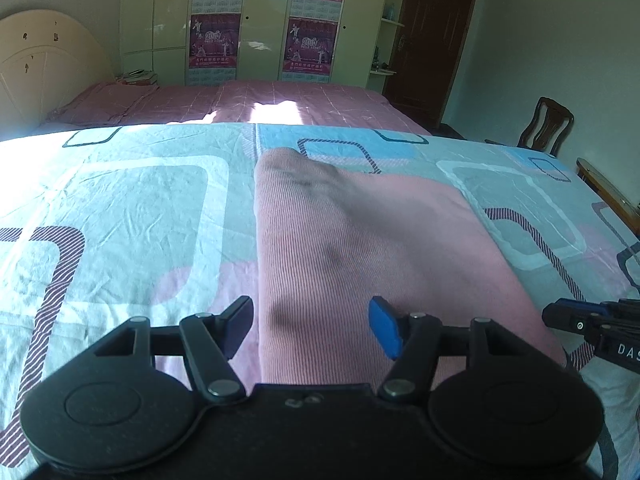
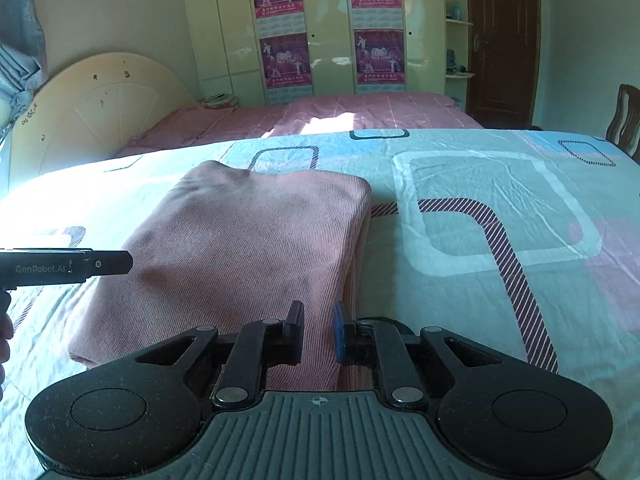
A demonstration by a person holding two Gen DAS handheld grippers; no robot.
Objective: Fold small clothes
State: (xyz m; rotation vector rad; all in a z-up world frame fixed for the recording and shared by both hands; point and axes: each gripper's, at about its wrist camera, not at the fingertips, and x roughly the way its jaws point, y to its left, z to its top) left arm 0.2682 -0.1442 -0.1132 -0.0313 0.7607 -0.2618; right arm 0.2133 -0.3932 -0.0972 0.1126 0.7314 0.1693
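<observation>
garment (image 2: 240,240): showing dusty pink, fine ribbing
sheet (image 2: 500,208): showing pale teal, white and striped purple rounded squares
far bed (image 2: 360,114): showing pink, thin white grid
posters (image 2: 280,28): showing magenta
</observation>
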